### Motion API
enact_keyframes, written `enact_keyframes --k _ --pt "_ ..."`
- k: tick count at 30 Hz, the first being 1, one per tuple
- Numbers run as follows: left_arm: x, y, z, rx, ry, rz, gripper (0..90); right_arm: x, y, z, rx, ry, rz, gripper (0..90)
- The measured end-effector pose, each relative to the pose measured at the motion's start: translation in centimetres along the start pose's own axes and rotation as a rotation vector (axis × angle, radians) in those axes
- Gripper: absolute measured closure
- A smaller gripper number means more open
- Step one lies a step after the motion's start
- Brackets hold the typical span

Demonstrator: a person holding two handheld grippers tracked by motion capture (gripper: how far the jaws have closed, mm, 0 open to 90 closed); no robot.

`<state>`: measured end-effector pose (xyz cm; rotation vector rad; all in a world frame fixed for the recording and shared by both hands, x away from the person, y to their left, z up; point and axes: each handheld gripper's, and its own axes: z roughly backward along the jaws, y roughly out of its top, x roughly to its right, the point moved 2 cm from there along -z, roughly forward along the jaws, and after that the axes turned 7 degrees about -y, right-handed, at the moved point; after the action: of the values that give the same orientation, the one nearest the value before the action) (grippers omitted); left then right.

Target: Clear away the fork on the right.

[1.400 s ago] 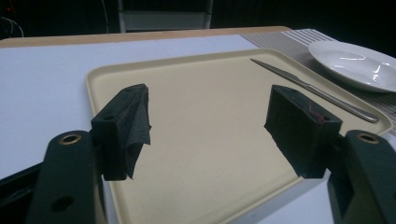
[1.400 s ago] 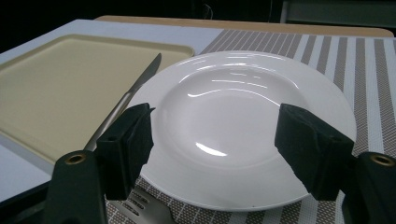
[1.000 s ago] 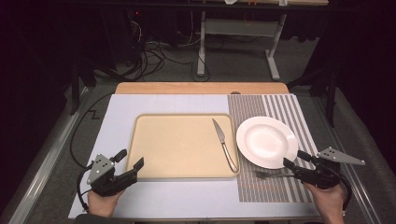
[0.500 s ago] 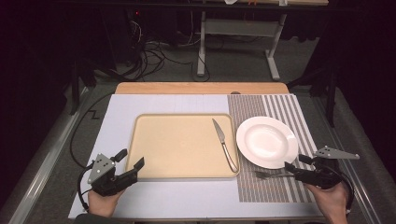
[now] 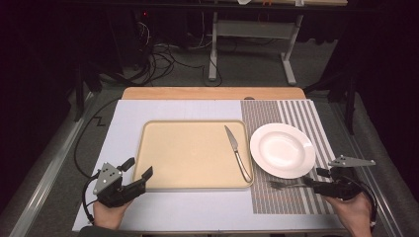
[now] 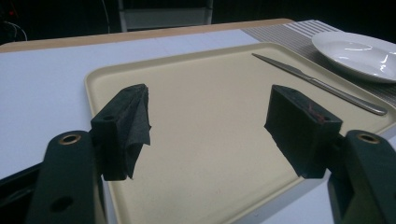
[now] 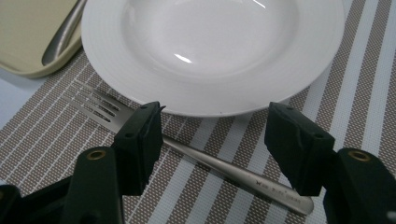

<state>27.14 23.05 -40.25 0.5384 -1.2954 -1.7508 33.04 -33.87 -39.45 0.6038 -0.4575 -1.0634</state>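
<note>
Right gripper [image 7: 212, 140]: I have it low over the striped placemat [image 5: 291, 197], jaws spread wide, astride the fork's handle, gripping nothing.
Fork [image 7: 196, 154]: lies flat on the placemat just beside the near rim of the white plate [image 7: 210, 51], tines toward the tray; its handle passes between my jaws.
Left gripper [image 5: 131, 177]: I hold it at the tray's near-left corner, jaws wide apart and empty.
Tray [image 5: 192, 153]: beige, mid-table, left of the plate.
Knife [image 5: 237, 153]: rests along the tray's right edge.
</note>
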Motion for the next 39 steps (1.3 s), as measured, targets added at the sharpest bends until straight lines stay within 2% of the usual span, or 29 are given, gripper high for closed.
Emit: enact_keyframes --k 7,12,18,22,24,34,39 --pt "0.0 0.0 0.0 -0.001 -0.001 -0.001 31.3 0.2 -0.4 -0.7 -0.084 0.008 -0.008 40.0" --pt "0.0 0.0 0.0 -0.001 0.0 0.0 31.3 0.1 -0.3 -1.0 -0.101 -0.011 0.01 40.3" --pt "0.0 0.0 0.0 -0.002 0.001 -0.001 31.3 -0.2 -0.6 -1.9 -0.159 -0.002 0.043 41.3" --pt "-0.1 0.0 -0.1 -0.006 0.001 -0.001 31.3 -0.5 -0.5 -2.4 -0.163 0.008 0.056 41.8" --pt "-0.1 0.0 -0.2 -0.007 0.0 -0.002 31.3 -0.8 -0.3 -2.8 -0.185 0.007 0.075 42.0" --pt "-0.1 0.0 -0.2 -0.009 0.0 -0.004 31.3 -1.0 -0.2 -3.3 -0.209 0.007 0.099 42.8" --pt "0.0 0.0 -0.2 -0.008 0.001 -0.005 31.3 -1.3 -0.3 -3.6 -0.232 0.009 0.129 43.1"
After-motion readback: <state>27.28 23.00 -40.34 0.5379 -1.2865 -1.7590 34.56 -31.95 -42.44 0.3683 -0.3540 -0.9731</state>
